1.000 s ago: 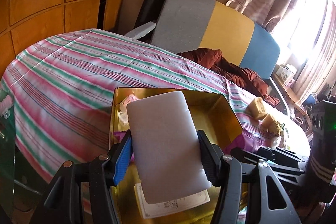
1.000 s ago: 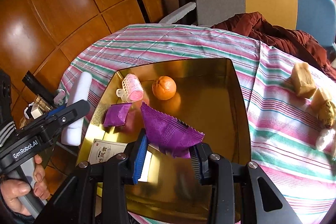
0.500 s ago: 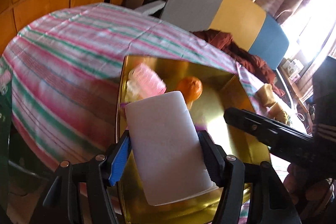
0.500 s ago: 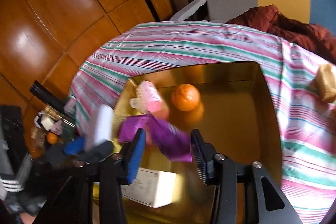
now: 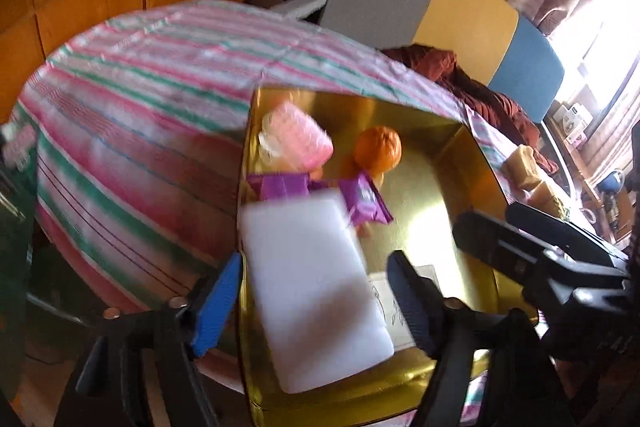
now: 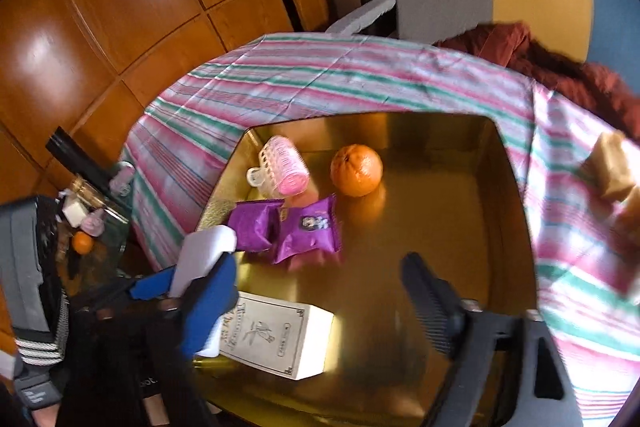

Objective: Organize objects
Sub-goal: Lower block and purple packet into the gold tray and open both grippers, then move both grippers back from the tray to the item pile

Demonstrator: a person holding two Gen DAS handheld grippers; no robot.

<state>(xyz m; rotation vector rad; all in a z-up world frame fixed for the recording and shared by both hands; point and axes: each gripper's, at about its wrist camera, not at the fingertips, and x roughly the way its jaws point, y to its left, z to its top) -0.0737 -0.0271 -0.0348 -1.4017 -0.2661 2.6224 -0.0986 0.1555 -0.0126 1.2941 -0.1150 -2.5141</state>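
A gold tray (image 6: 508,187) sits on the striped table. In it lie an orange (image 6: 356,169), a pink hair roller (image 6: 282,171), two purple packets (image 6: 308,229) and a white box (image 6: 276,335). My right gripper (image 6: 320,303) is open and empty above the tray's near part. My left gripper (image 5: 316,295) is open; a white block (image 5: 316,291) lies between its spread fingers without touching them, over the tray's near left corner (image 5: 248,367). The block also shows in the right wrist view (image 6: 200,259).
Striped tablecloth (image 5: 140,115) covers the table. Tan lumps (image 6: 612,167) lie on the cloth right of the tray. A grey, yellow and blue chair (image 5: 440,3) with a dark red cloth (image 5: 472,83) stands behind. A side shelf with small items (image 6: 84,227) is at left.
My right gripper has opened and let go of the purple packet, which now lies in the tray. My left gripper has opened around the white block and moved over the tray.
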